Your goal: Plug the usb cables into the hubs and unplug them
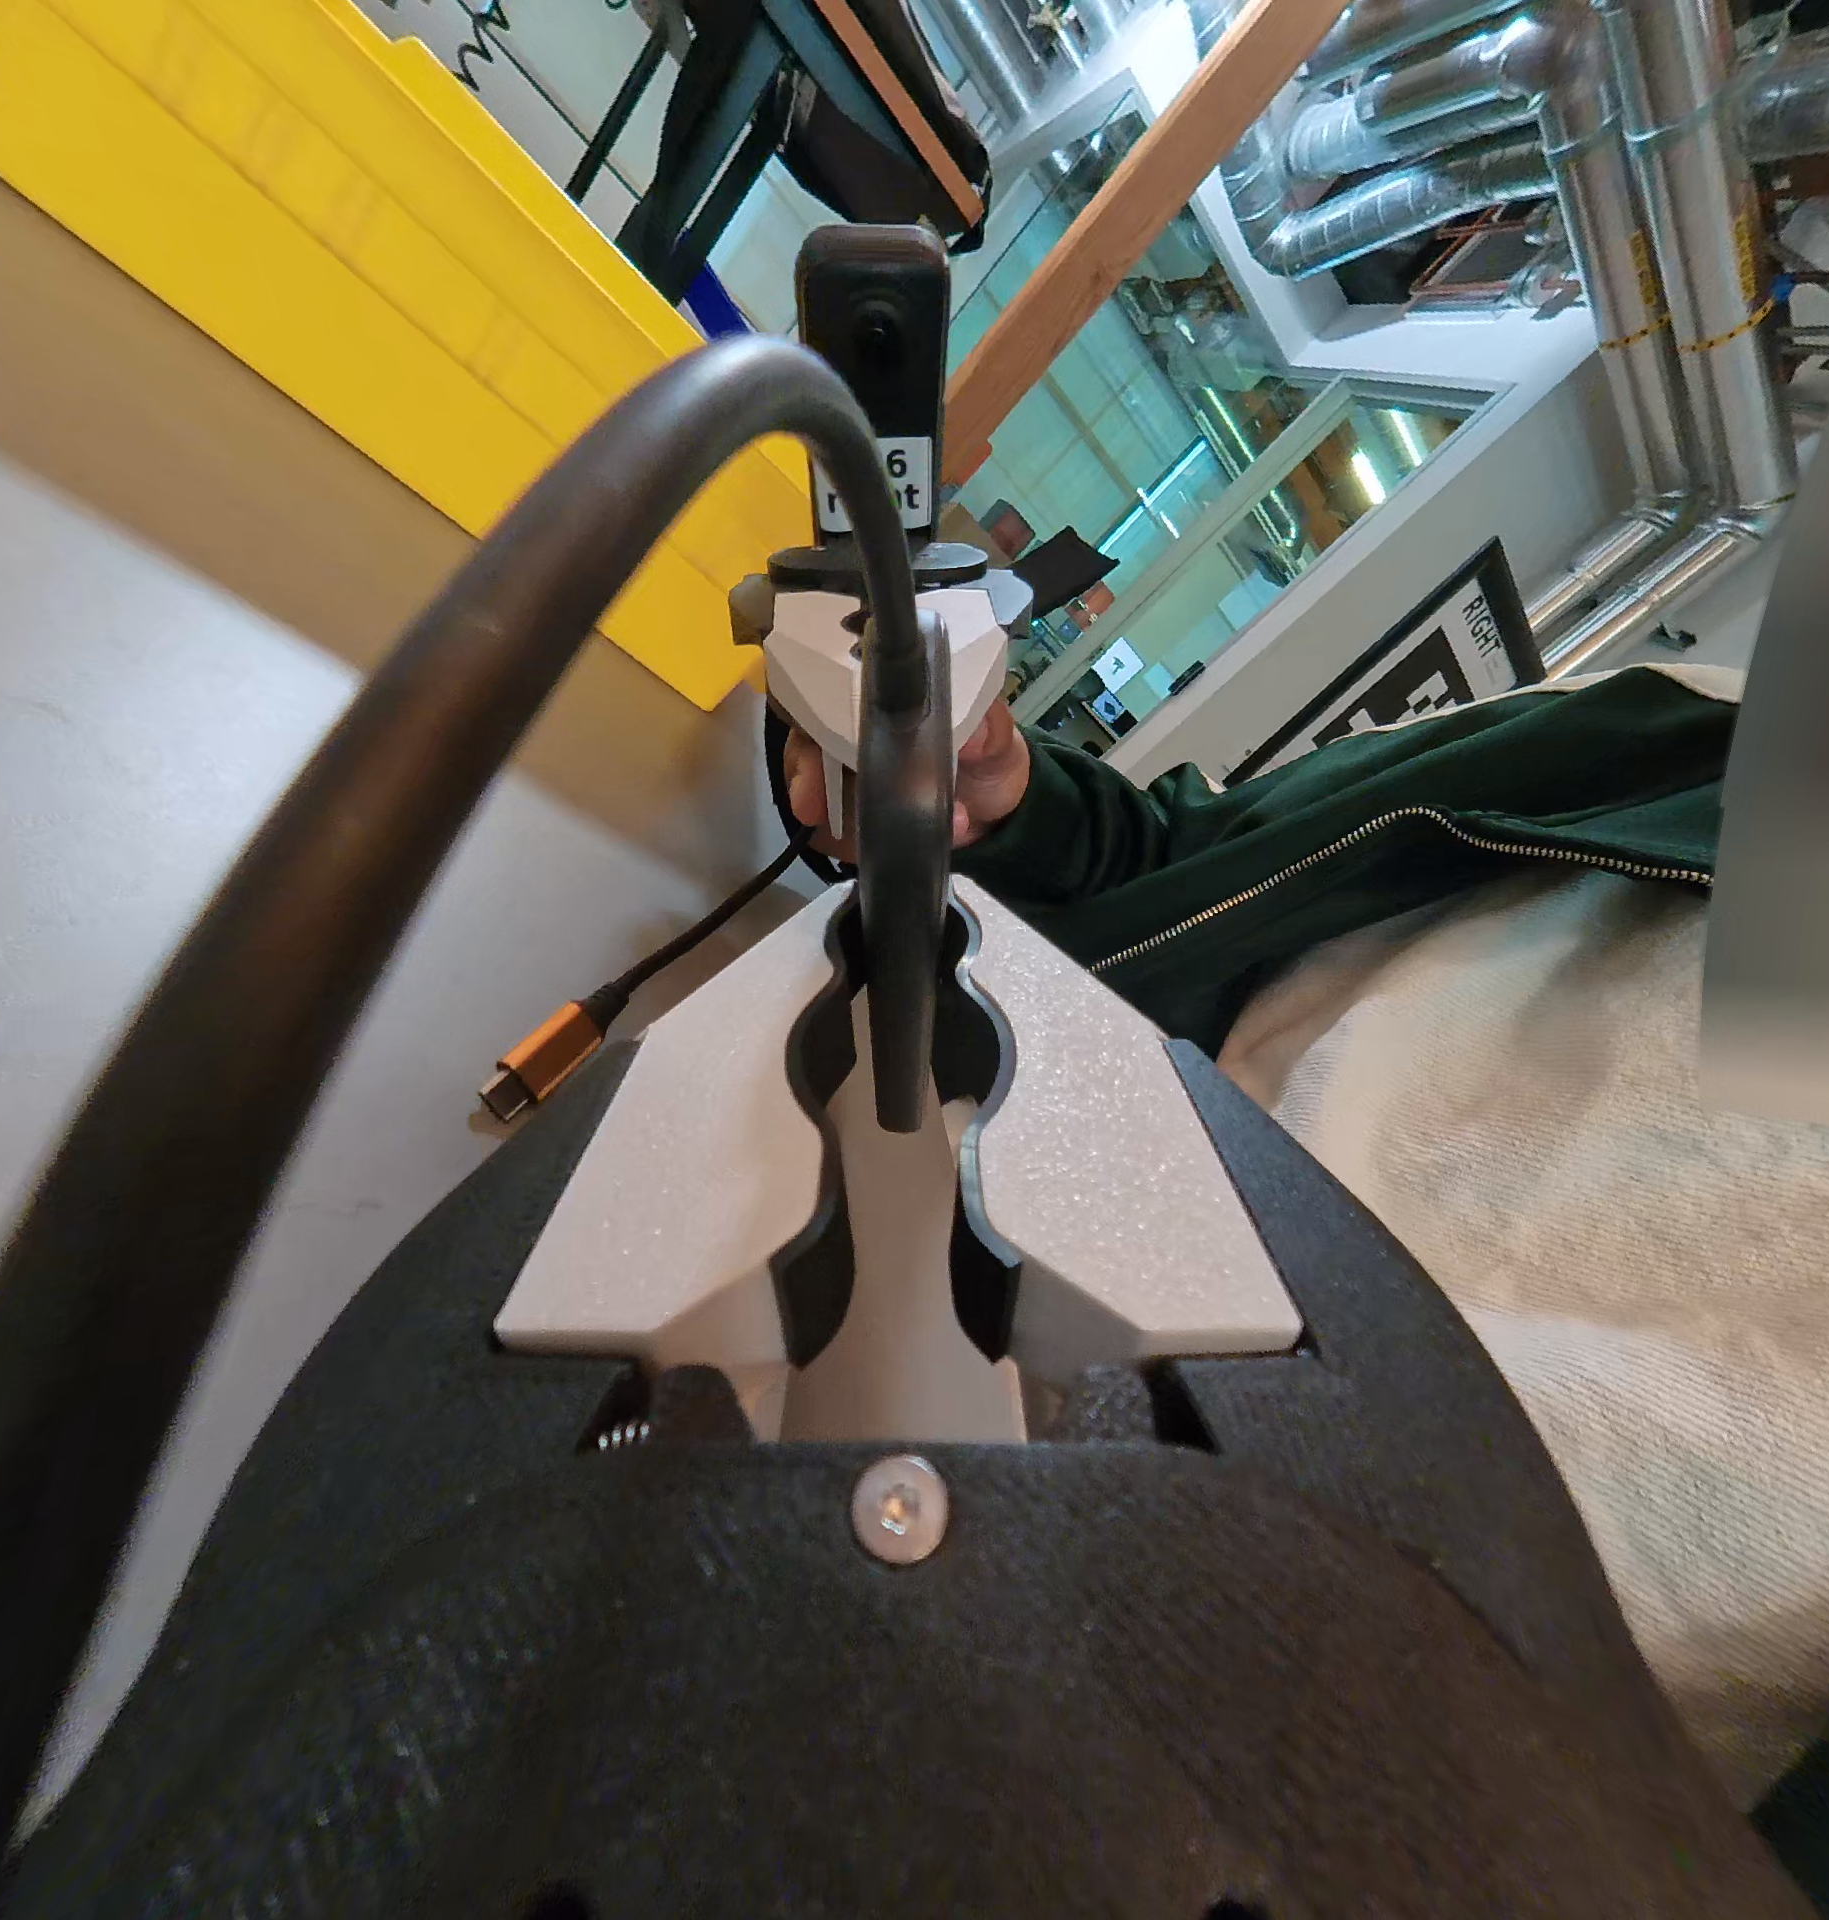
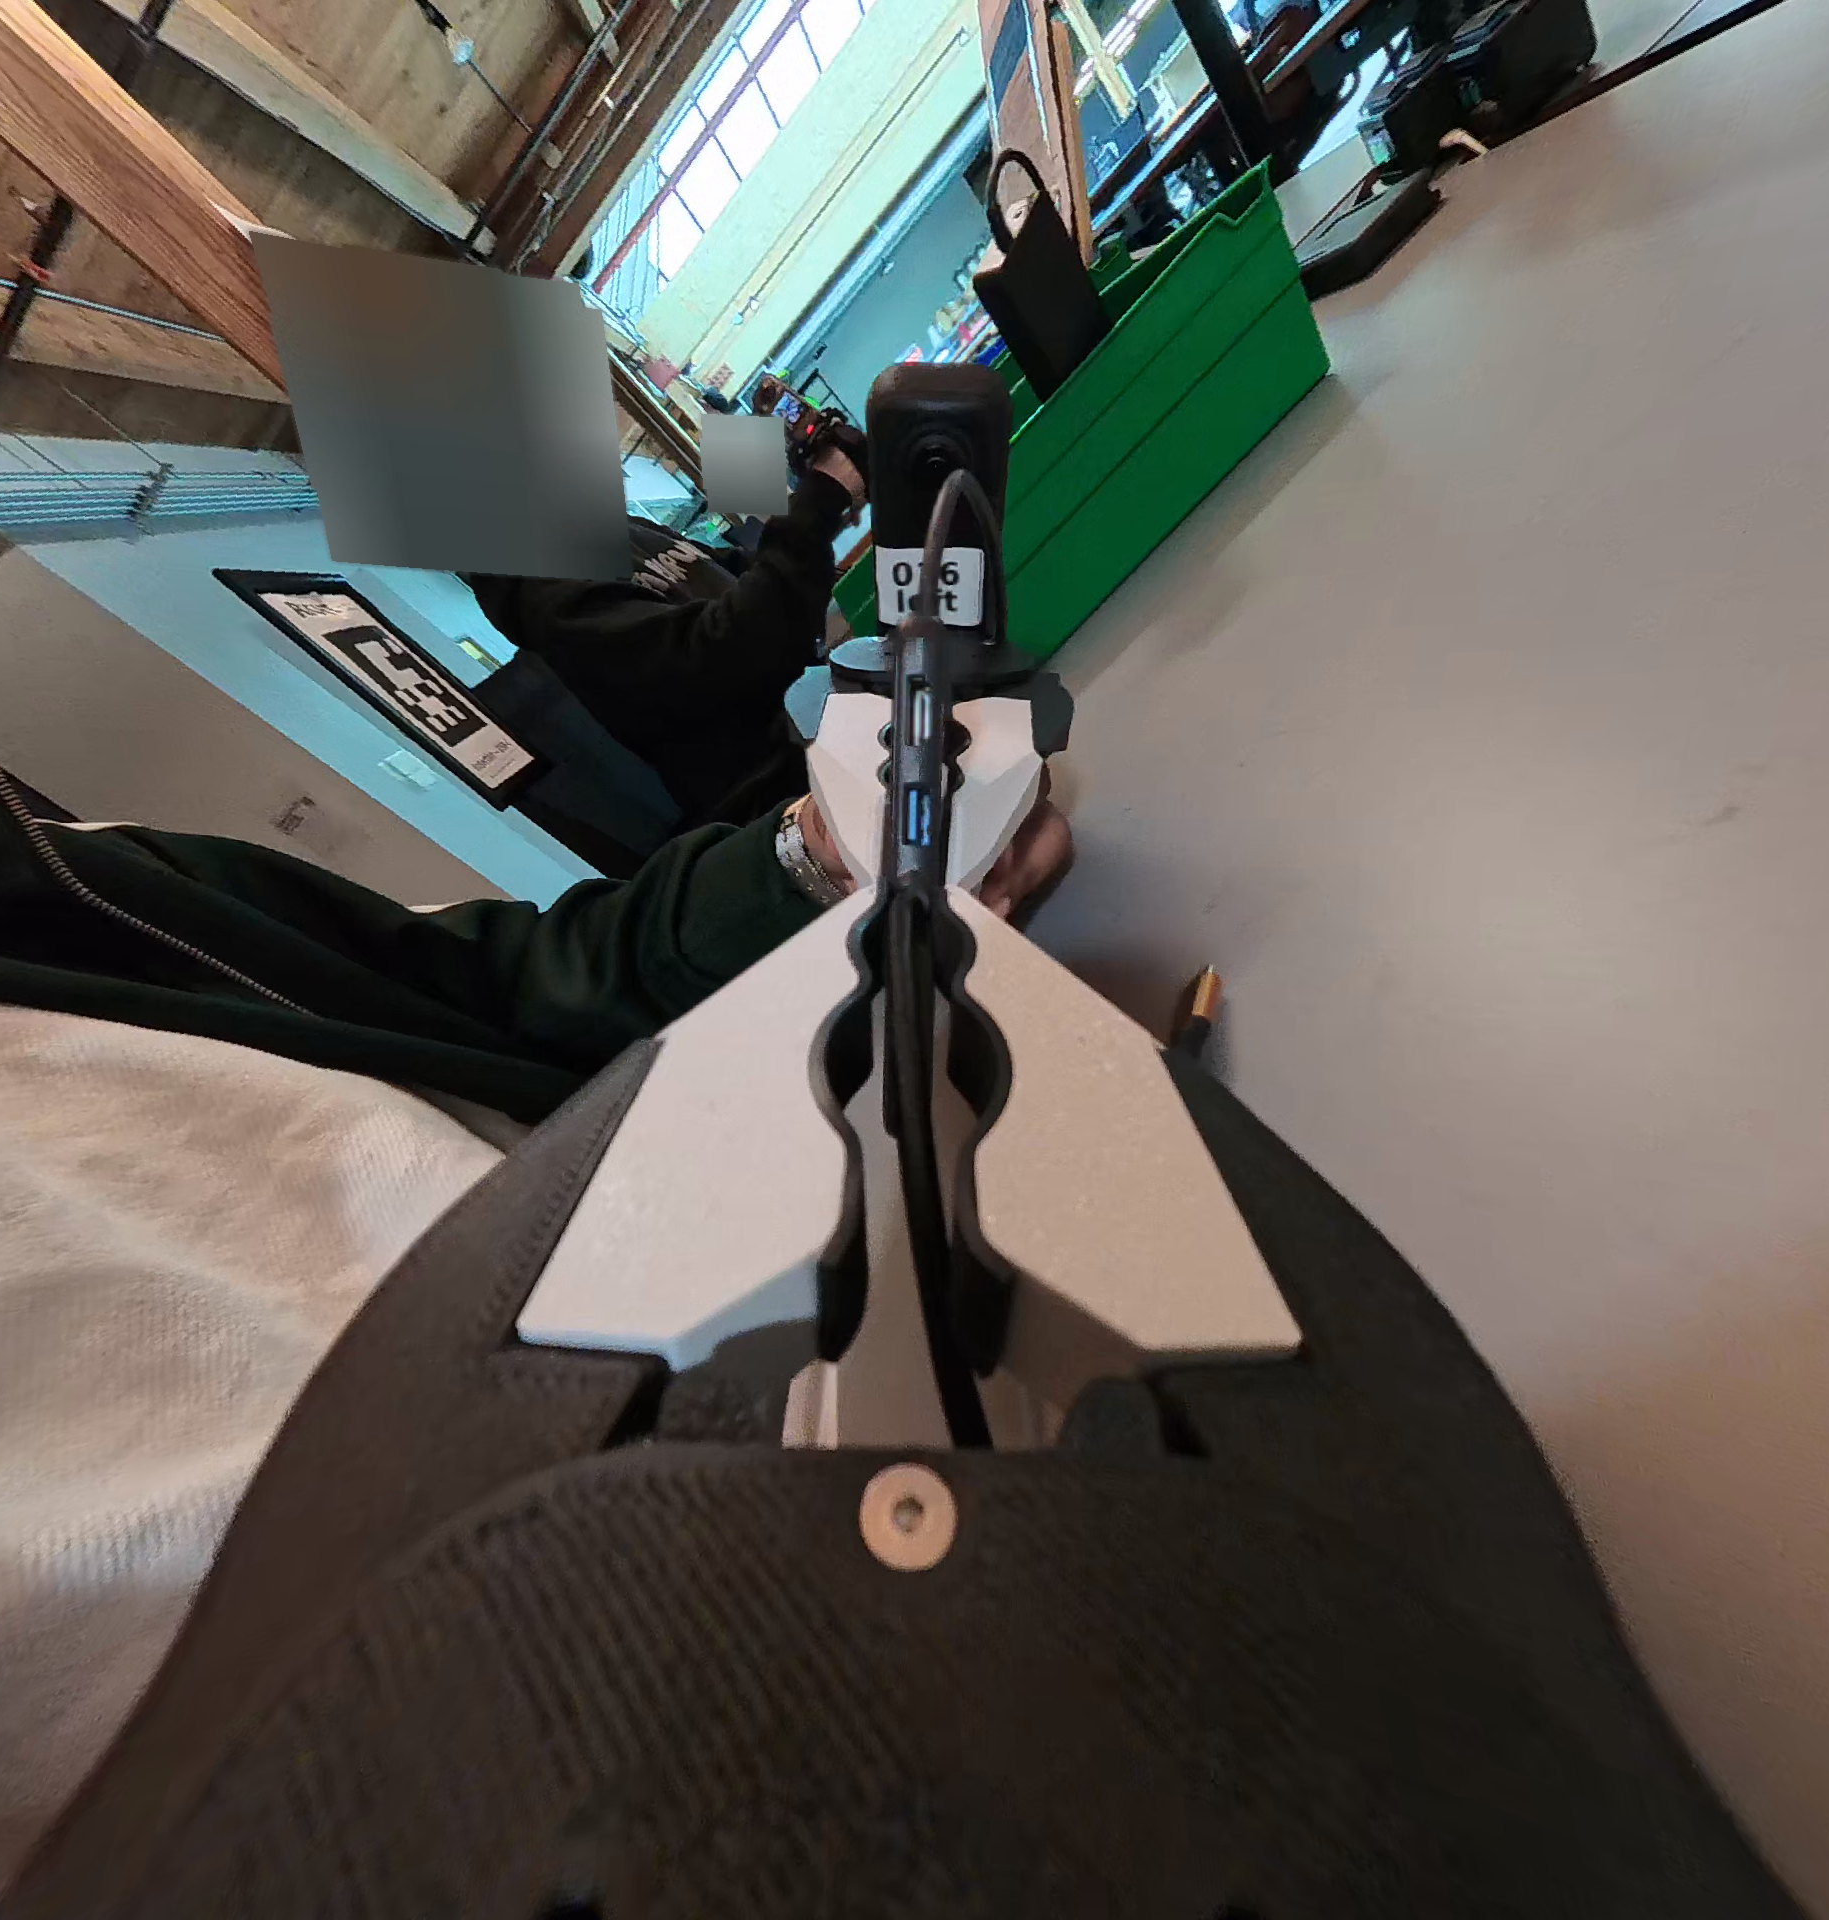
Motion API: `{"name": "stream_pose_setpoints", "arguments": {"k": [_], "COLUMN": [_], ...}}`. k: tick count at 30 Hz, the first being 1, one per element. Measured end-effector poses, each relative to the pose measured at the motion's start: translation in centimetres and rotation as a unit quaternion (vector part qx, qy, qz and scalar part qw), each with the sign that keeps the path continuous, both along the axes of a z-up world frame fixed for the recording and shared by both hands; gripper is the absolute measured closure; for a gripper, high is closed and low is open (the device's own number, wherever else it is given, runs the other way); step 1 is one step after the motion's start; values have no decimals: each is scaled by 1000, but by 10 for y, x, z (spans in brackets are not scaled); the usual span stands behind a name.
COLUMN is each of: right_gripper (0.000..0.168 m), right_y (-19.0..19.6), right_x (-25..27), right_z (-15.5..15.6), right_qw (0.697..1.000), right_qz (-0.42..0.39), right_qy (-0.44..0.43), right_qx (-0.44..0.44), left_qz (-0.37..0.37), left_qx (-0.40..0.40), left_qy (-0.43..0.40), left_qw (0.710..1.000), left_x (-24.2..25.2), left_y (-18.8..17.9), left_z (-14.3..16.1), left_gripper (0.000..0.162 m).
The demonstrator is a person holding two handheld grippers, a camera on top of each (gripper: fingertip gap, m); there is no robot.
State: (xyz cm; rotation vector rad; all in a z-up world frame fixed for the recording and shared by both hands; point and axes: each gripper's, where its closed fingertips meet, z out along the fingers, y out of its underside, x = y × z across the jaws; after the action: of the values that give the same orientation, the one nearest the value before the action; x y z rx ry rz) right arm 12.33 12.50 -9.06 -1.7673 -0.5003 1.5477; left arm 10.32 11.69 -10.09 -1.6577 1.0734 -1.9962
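My left gripper (image 1: pixel 905 904) is shut on a thin dark USB hub (image 1: pixel 897 821), seen edge-on, and holds it above the table. The hub's thick grey cable (image 1: pixel 453 644) arches up and away to the left. In the right wrist view the hub (image 2: pixel 920 769) shows a blue port on the edge facing the camera. My right gripper (image 2: pixel 905 904) is shut on a thin black USB cable (image 2: pixel 915 1122), and its tips meet the hub's edge. I cannot tell whether the plug is inserted. An orange-sleeved plug (image 1: pixel 546 1055) lies on the table; it also shows in the right wrist view (image 2: pixel 1201 997).
The grey table (image 2: pixel 1512 779) carries a yellow bin (image 1: pixel 370 260) beyond the left gripper and a green bin (image 2: pixel 1149 447) with a black device in it. The operator's green jacket sleeve (image 1: pixel 1253 831) and pale shirt fill one side. Another person (image 2: pixel 681 644) sits in the background.
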Motion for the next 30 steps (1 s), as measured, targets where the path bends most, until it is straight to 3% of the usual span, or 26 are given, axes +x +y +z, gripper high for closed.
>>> {"name": "stream_pose_setpoints", "arguments": {"k": [4, 7, 10, 30], "right_gripper": [162, 152, 162, 162], "right_y": [1, 2, -2, -7], "right_x": [3, 3, -1, -10], "right_z": [-1, -3, -4, -9], "right_qw": [1000, 1000, 999, 996], "right_qz": [-1, -2, 6, 7], "right_qy": [-3, -16, -32, -70], "right_qx": [7, 15, 28, 49], "left_qz": [5, 6, 8, 4], "left_qx": [3, 0, 0, 7], "left_qy": [-4, -10, -5, 1], "left_qw": [1000, 1000, 1000, 1000], "left_x": [0, -1, 0, 1], "left_y": [2, 2, 3, 1], "left_z": [1, 3, 1, -1], "left_gripper": [152, 152, 153, 154]}}
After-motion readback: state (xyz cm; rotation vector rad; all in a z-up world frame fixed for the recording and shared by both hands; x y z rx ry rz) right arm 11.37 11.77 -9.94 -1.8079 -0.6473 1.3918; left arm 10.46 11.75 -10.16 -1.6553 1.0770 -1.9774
